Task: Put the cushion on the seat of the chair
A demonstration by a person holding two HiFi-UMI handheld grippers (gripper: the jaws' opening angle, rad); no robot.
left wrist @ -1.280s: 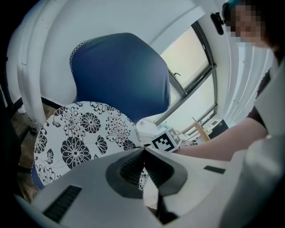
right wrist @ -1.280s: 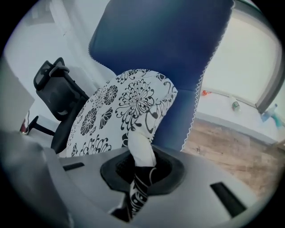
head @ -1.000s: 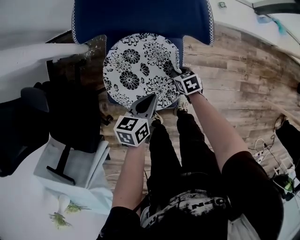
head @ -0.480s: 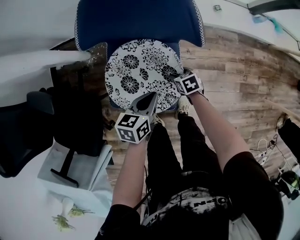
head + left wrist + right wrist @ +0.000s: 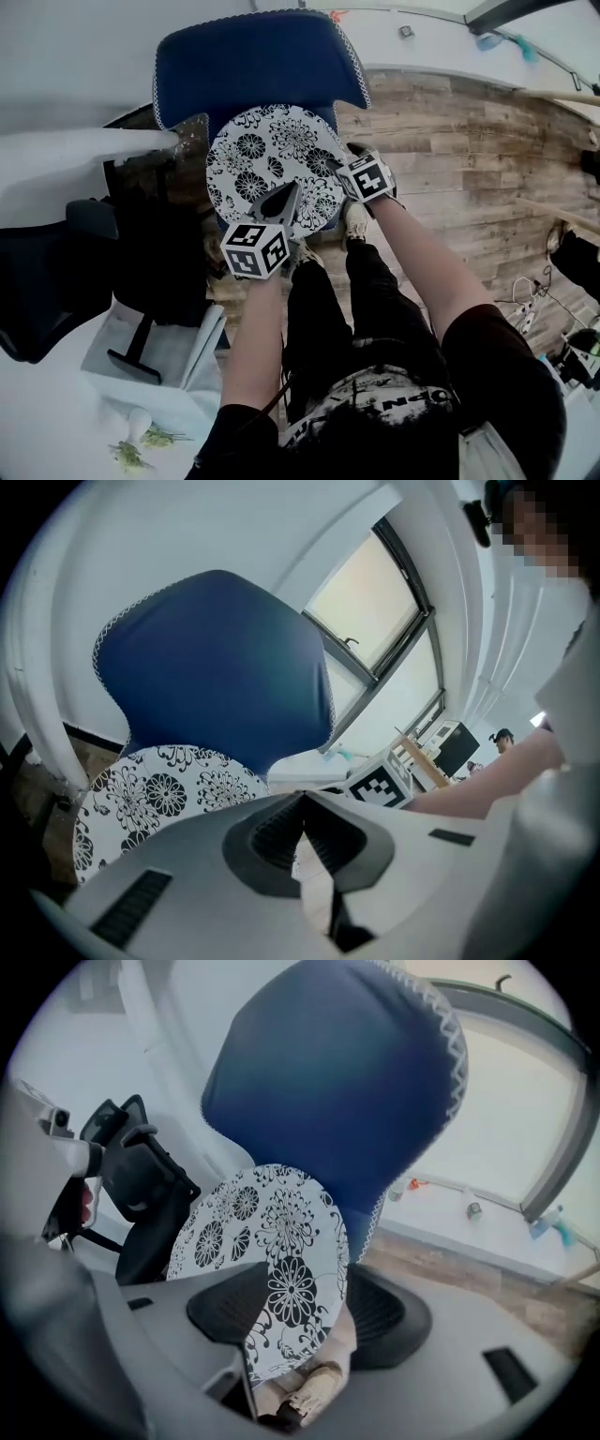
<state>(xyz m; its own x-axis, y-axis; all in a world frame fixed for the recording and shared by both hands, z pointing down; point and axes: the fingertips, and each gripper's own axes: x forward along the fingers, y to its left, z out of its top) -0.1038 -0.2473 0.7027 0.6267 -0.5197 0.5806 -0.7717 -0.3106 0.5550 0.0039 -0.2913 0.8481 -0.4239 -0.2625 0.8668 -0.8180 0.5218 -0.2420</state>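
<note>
The round white cushion (image 5: 267, 164) with black flowers lies on the seat of the blue chair (image 5: 253, 66), against its backrest. My right gripper (image 5: 339, 163) is at the cushion's right rim. Its jaws are opening, and the rim (image 5: 281, 1269) runs between the spread pads (image 5: 394, 1312) without being pressed. The left gripper (image 5: 289, 191) hangs over the near rim, its jaws shut with nothing in them. In the left gripper view the closed tips (image 5: 302, 799) point over the cushion (image 5: 159, 789) at the blue backrest (image 5: 216, 667).
A black office chair (image 5: 56, 272) and a black frame (image 5: 155, 234) stand left of the blue chair. A white table (image 5: 47, 422) with a cloth and a stand is at the lower left. The person's legs and shoes (image 5: 354, 220) are on the wooden floor (image 5: 469, 159); cables (image 5: 525, 300) lie at right.
Both grippers have lifted slightly and drawn back from the cushion's near side. The cushion stays on the seat.
</note>
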